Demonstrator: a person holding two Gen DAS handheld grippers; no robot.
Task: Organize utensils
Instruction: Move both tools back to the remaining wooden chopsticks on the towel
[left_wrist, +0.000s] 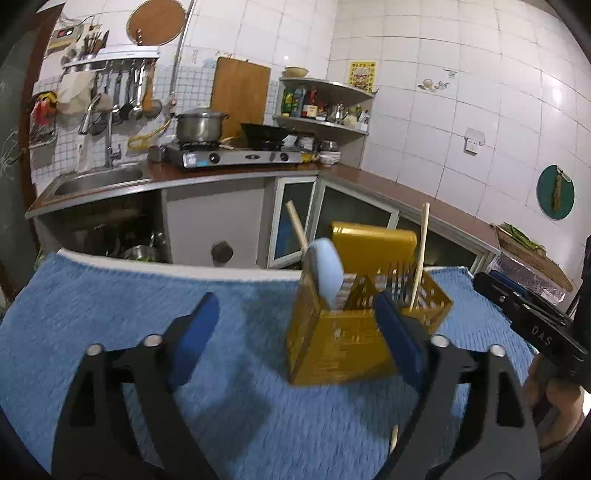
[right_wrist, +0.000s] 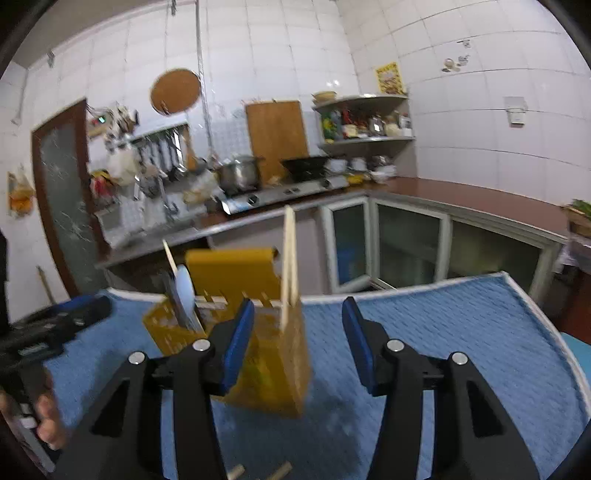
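A yellow utensil holder (left_wrist: 343, 339) stands on the blue mat (left_wrist: 110, 295). It holds a light blue spatula (left_wrist: 327, 269), a fork, and wooden chopsticks (left_wrist: 421, 254). My left gripper (left_wrist: 295, 332) is open and empty, with its right finger beside the holder. In the right wrist view the holder (right_wrist: 273, 354) sits just ahead of my open, empty right gripper (right_wrist: 297, 343), by its left finger. A pair of chopsticks (right_wrist: 290, 266) stands upright in it. Two wooden ends (right_wrist: 258, 472) lie on the mat near the bottom edge.
The mat (right_wrist: 461, 332) covers a table with a white edge. Behind it is a kitchen counter (left_wrist: 229, 173) with a sink (left_wrist: 96, 181), a stove with a pot (left_wrist: 201, 125) and a corner shelf (left_wrist: 325, 107). The other gripper (left_wrist: 528, 317) shows at the right.
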